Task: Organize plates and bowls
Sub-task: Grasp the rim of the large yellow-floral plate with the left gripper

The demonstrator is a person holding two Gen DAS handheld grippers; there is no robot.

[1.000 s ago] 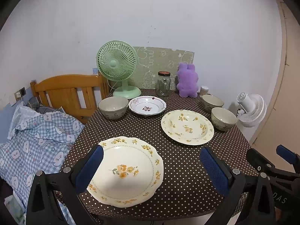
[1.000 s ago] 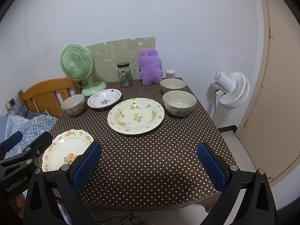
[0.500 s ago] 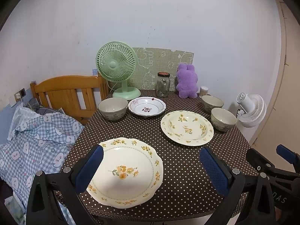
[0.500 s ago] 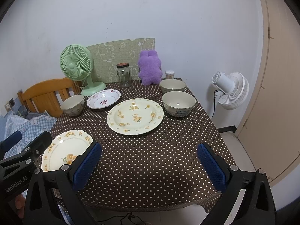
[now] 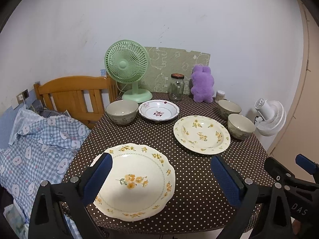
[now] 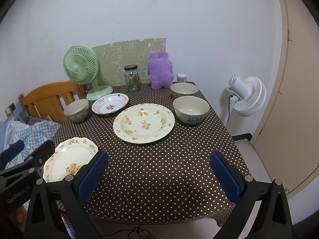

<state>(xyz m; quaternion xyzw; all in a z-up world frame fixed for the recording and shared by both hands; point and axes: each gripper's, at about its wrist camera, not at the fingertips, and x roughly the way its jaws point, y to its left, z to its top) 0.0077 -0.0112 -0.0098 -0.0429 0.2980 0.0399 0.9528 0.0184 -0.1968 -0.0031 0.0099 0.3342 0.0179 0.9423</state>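
Plates and bowls sit spread over the dotted counter (image 5: 191, 179). Left wrist view: the left tongs (image 5: 163, 177) gape wide, empty, above the scalloped plate (image 5: 137, 181) at 6 o'clock; a round plate (image 5: 201, 133) lies at 2 o'clock. Right wrist view: the right tongs (image 6: 159, 176) are spread apart, empty, with the round plate (image 6: 144, 122) at 12 o'clock and a bowl (image 6: 191, 110) at 1 o'clock.

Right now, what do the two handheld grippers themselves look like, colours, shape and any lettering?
Both are matte black plastic frames with triangular cut-outs and silver screws. Each finger of the left gripper and the right gripper ends in a textured blue pad. White lettering is printed on the bodies: "GenRobot.AI" on the left, and a partly cut-off word ending "DAS" on the right. No cables or sleeves are visible on them.
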